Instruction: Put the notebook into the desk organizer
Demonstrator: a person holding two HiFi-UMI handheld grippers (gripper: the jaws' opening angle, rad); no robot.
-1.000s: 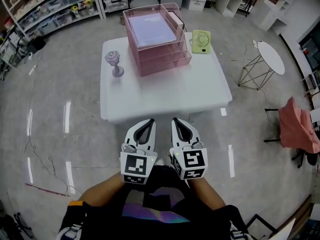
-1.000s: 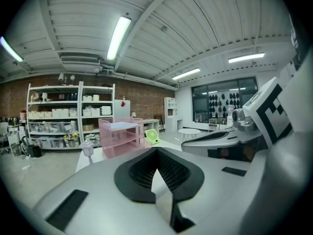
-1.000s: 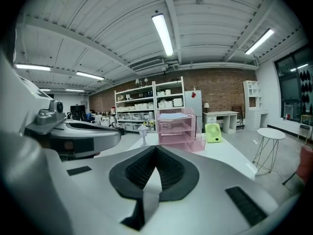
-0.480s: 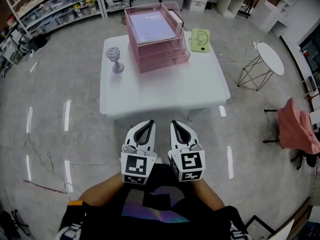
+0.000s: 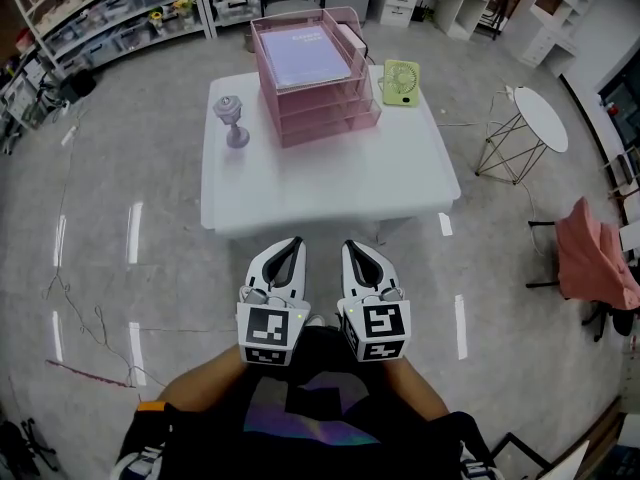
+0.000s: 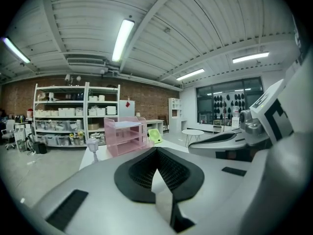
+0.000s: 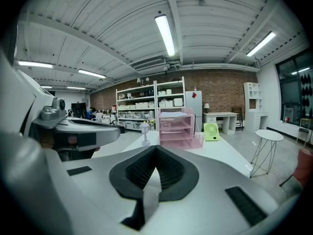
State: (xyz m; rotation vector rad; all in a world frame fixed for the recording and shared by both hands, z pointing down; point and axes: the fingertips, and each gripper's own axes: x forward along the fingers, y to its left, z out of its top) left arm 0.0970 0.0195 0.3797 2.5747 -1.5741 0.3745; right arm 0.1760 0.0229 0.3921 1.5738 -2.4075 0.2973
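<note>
Left claw (image 5: 293, 248) fully closed, nothing between jaws. Right claw (image 5: 355, 251) likewise closed and empty. Both held side by side near person's torso, above floor, short of white bench (image 5: 330, 188) front edge, pointing toward it. Notebook (image 5: 305, 56) (pale lilac cover) lies flat in top tier of pink desk organizer (image 5: 335, 108) at bench's far side. Green fan (image 5: 402, 80) near organizer's right. Small lilac stand (image 5: 232, 123) to its left, apart.

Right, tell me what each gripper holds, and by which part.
Nothing. The left gripper and right gripper are both shut and empty; the notebook lies in the desk organizer's top tray.
</note>
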